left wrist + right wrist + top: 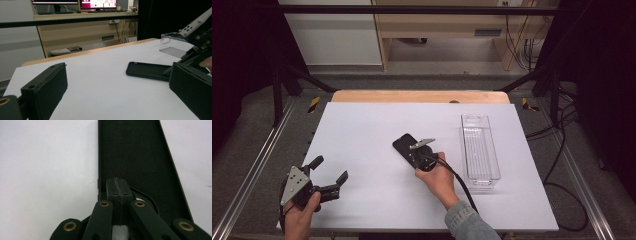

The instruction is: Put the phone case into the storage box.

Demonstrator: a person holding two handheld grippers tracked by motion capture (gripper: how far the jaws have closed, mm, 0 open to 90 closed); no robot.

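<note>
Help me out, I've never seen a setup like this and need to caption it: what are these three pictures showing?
A person sits at a white table with a hand-held two-jaw gripper in each hand. One picture looks down from above; the other two come from cameras riding on the grippers. The left gripper rests near the table's edge, jaws wide open and holding nothing. The right gripper has its jaws pressed together, tips over the near end of a black phone case lying open side up; whether it pinches the case's rim isn't clear. To the case's right stands an empty clear plastic bin.
</note>
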